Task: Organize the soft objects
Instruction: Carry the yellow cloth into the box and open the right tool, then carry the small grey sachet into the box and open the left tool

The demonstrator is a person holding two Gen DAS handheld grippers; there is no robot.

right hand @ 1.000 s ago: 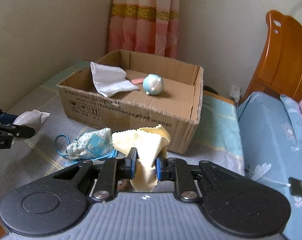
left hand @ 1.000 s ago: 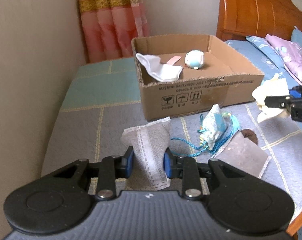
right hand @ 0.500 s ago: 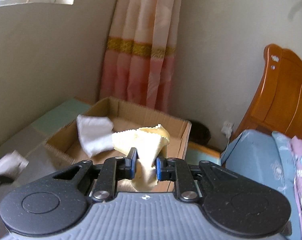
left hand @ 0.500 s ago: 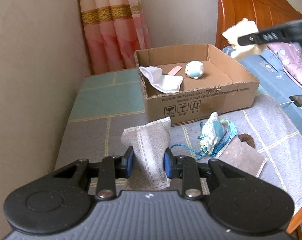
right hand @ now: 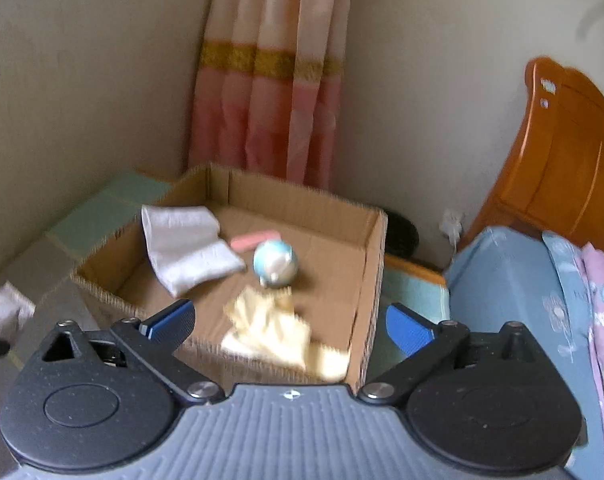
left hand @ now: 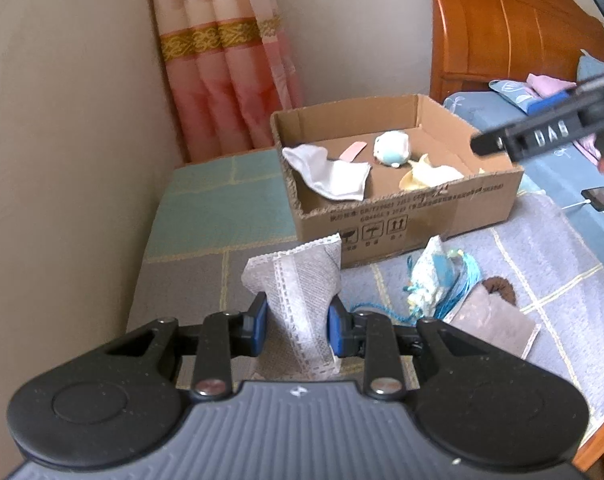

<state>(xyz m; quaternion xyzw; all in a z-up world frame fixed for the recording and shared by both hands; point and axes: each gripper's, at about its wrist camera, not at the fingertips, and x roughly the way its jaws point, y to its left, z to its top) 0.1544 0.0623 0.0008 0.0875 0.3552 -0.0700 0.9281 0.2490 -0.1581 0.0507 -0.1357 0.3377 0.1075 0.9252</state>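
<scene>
My left gripper [left hand: 298, 322] is shut on a grey lace-edged cloth [left hand: 300, 280], held above the bedspread in front of the cardboard box [left hand: 421, 210]. My right gripper [right hand: 292, 322] is open and empty above the box [right hand: 371, 264]; it also shows in the left wrist view [left hand: 541, 136]. A yellow cloth [right hand: 278, 328] lies in the box's near corner, also seen in the left wrist view [left hand: 429, 174]. The box also holds a white cloth [left hand: 329, 172], a blue-white plush ball [left hand: 391, 148] and a pink strip [left hand: 351, 152].
On the bedspread in front of the box lie a blue patterned pouch with turquoise cord [left hand: 433, 280], a grey-brown flat cloth [left hand: 495, 326] and a brown hair tie [left hand: 501, 288]. A wall is at the left, a curtain [left hand: 226, 60] behind, a wooden headboard [left hand: 513, 28] at the right.
My right gripper moved over the box, opened and let go of the yellow cloth, which now lies inside the box. My left gripper rose a little with the grey cloth.
</scene>
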